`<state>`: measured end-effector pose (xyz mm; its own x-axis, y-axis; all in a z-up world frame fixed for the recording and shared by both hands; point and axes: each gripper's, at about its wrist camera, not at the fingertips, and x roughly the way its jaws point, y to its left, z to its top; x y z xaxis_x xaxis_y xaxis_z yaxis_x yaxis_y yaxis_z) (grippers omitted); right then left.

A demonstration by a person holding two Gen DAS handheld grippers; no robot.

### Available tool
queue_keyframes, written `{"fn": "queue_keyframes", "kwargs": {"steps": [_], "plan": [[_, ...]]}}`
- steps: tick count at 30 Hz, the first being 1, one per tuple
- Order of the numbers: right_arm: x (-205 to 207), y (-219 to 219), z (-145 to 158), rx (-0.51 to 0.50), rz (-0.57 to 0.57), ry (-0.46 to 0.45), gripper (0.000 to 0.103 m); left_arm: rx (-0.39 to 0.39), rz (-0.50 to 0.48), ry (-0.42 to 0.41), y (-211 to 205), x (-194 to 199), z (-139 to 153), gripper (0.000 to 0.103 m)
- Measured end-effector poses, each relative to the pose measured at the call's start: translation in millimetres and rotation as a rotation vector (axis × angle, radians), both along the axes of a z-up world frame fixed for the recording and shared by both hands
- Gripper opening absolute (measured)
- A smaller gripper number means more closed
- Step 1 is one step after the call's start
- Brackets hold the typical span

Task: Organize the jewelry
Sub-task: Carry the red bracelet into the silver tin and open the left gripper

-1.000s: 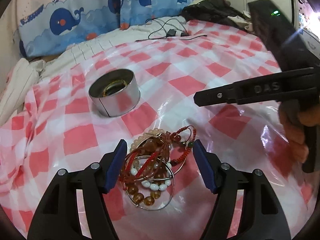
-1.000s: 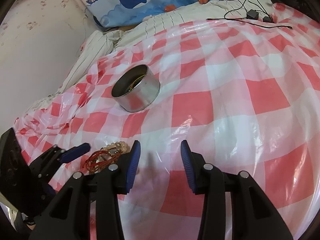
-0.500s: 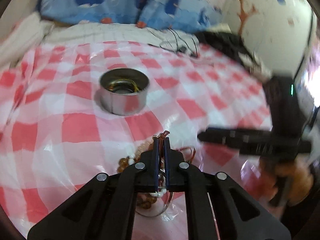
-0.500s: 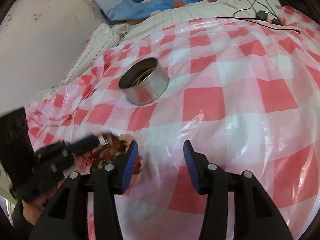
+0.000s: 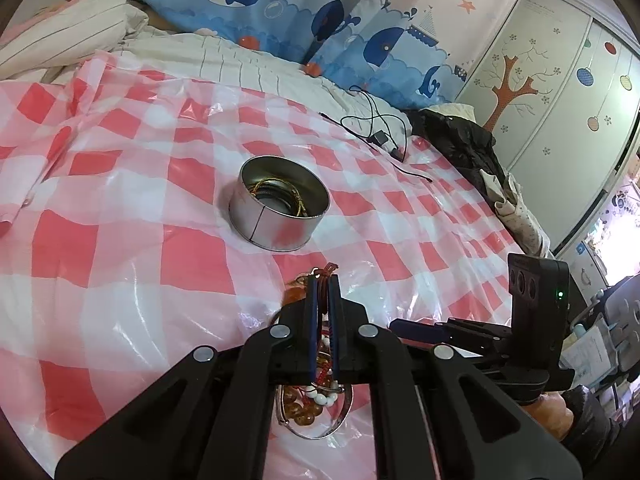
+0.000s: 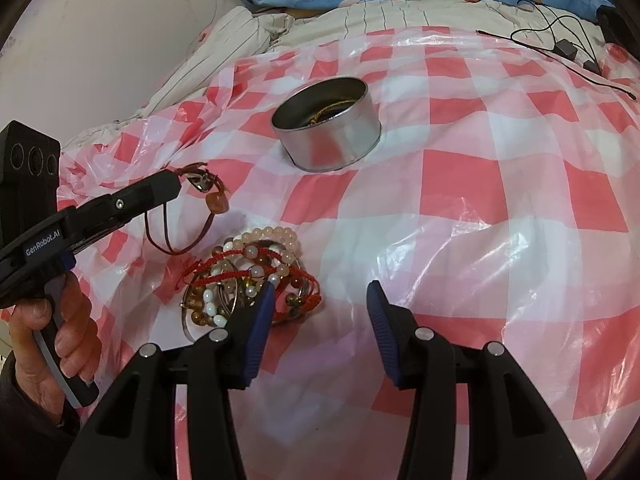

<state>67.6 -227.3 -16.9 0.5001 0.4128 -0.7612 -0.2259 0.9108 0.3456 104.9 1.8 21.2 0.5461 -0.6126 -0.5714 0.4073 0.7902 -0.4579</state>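
Observation:
A heap of bead bracelets, red cords and bangles [image 6: 252, 276] lies on the red-and-white checked plastic sheet [image 6: 460, 184]. My left gripper [image 6: 176, 178] is shut on a brown cord with an amber bead [image 6: 216, 202], which hangs just above and to the left of the heap. In the left wrist view its tips [image 5: 323, 280] pinch the red-brown cord, with the heap [image 5: 312, 408] showing below them. My right gripper [image 6: 320, 286] is open and holds nothing; its left finger [image 6: 264, 300] sits at the heap's right edge. A round metal tin [image 6: 328, 136] farther back holds a gold chain [image 5: 276, 194].
A black charger cable [image 6: 560, 46] and a dark garment [image 5: 460, 140] lie at the sheet's far right. Striped bedding [image 6: 240, 40] and whale-print pillows [image 5: 280, 4] border the far side. A wall [image 6: 100, 40] stands to the left. A bare hand [image 6: 60, 328] grips the left handle.
My left gripper went from open around the heap to shut on the brown cord, rolled, and lifted it clear. The right gripper shifted closer to the heap, its jaws a little wider.

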Motion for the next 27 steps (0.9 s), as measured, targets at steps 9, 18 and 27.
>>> {"fn": "queue_keyframes", "kwargs": {"steps": [9, 18, 27], "plan": [[-4, 7, 6, 0.013, 0.045, -0.042, 0.006, 0.014, 0.007, 0.002, 1, 0, -1, 0.005], [-3, -22, 22, 0.170, -0.024, -0.083, 0.006, 0.013, 0.015, 0.003, 3, 0, -3, 0.005], [-8, -30, 38, 0.200, -0.046, -0.157, 0.006, 0.058, 0.032, -0.022, 4, 0, -1, 0.005]]}}
